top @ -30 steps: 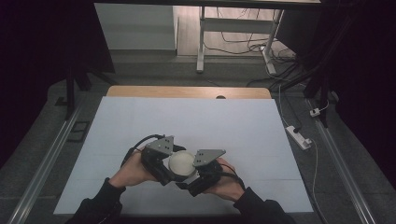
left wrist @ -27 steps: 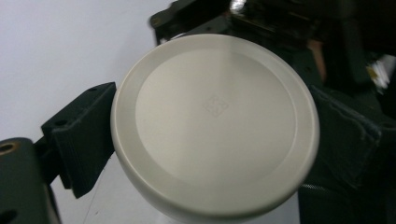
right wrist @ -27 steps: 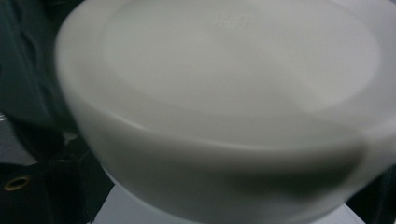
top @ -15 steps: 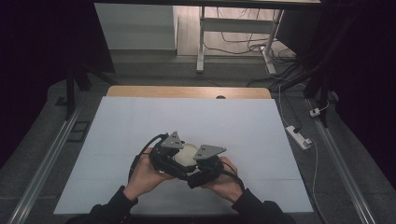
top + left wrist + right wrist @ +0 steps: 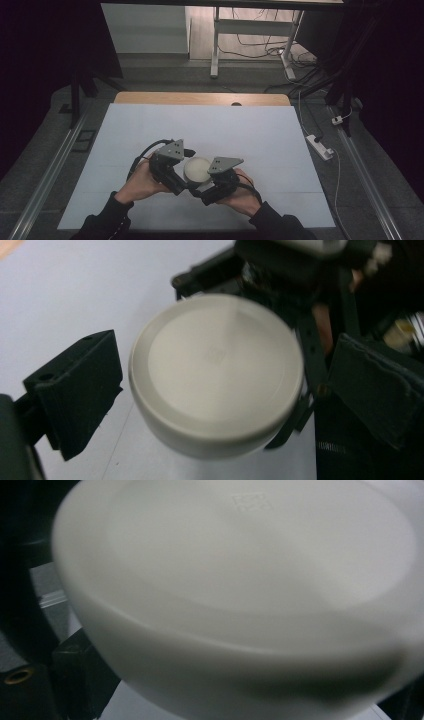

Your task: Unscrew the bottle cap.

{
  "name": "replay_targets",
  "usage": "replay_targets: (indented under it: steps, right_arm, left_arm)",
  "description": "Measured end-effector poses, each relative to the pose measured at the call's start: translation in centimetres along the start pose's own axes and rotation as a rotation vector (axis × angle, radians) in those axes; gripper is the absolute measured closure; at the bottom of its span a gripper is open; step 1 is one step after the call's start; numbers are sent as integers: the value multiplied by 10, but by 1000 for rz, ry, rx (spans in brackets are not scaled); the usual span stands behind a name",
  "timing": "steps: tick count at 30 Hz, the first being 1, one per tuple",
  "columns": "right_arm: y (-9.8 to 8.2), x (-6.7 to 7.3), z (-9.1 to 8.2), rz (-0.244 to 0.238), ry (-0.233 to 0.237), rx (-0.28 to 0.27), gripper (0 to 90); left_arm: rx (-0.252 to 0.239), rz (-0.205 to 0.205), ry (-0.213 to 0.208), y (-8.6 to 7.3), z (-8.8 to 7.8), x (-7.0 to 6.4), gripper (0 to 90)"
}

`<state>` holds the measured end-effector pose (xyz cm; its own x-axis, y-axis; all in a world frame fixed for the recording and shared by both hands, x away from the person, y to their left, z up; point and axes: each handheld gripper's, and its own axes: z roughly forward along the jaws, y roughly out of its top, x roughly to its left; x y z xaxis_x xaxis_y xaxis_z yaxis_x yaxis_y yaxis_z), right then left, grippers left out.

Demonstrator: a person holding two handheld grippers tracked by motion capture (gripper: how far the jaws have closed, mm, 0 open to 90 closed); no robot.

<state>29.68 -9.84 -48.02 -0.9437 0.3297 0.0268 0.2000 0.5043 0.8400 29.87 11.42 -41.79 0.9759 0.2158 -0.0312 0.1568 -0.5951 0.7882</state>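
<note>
counter (image 5: 150,130): I see white sheet over it | bowl (image 5: 198,169): upside down, near front edge, between my tools | left tool (image 5: 220,390): jaws wide, straddling bowl, not touching | right tool (image 5: 207,186): close against bowl, grip unclear

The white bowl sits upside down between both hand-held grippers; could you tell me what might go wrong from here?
1. In the left gripper view, the left hand-held gripper has its jaws spread, clear of the white bowl; it could slip if lifted.
2. Both views are blurred, so a grip may land off-centre.
3. The right hand-held gripper sits very close; the two could collide.
</note>
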Motion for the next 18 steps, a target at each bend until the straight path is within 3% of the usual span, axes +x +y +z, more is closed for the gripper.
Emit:
replay_targets:
  steps: [4,7,10,13,18]
  right_arm:
    - [1,5,0,-30,37,-8,66]
    - [2,9,1,-49,58,-8,66]
    - [2,11,1,-63,68,-5,66]
    - [2,12,1,-63,59,-1,66]
    - [2,7,1,-28,6,4,66]
  left_arm:
    - [-4,47,-86,-7,1,4,29]
    - [6,77,-99,-9,5,2,36]
    - [13,105,-79,-9,8,-1,69]
    - [13,102,-55,-8,10,-3,74]
    - [14,21,24,-4,16,-3,76]
